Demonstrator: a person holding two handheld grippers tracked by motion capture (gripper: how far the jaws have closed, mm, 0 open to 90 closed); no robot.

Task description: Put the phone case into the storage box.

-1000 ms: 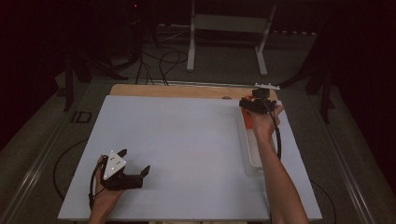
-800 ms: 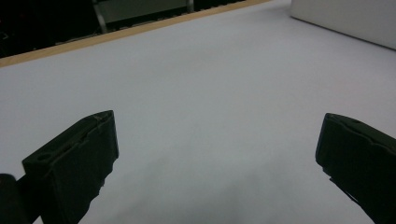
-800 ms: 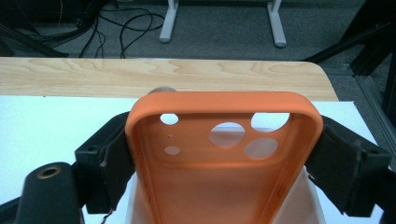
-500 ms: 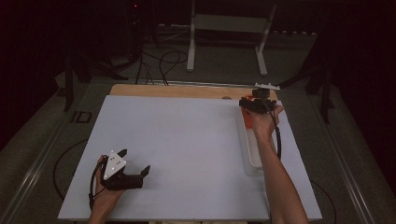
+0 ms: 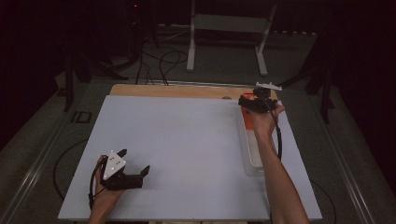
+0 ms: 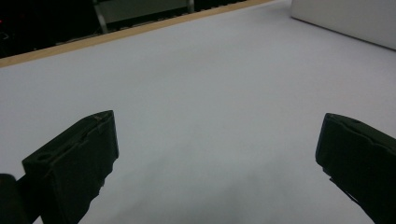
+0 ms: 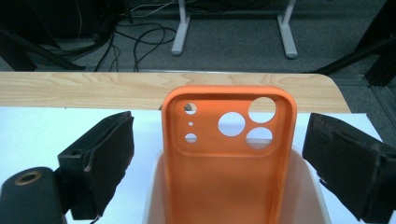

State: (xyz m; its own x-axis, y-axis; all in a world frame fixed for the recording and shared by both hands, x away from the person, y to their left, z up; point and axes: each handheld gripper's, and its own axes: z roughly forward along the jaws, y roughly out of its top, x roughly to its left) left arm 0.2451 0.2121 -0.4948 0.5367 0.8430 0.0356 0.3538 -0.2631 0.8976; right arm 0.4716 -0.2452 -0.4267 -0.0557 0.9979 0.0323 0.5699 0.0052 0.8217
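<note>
An orange phone case [image 7: 229,163] with camera cut-outs stands upright in a translucent white bin [image 7: 313,196]. My right gripper [image 7: 222,126] straddles the case, and its jaws have just been opening; a gap shows on both sides and neither pad touches the case. In the high view the right gripper [image 5: 247,103] hovers over the bin's [image 5: 252,154] far end at the right of the white board [image 5: 187,140], with the orange case [image 5: 250,123] showing under it. My left gripper [image 5: 135,160] rests near the board's front left corner, open with nothing between its jaws [image 6: 217,126].
A strip of wooden table edge [image 5: 177,91] runs along the far side of the board. Beyond it, on the floor, are cables [image 5: 163,60] and a white stand's legs [image 5: 229,42]. The bin's side [image 6: 345,18] shows at the left gripper view's top right.
</note>
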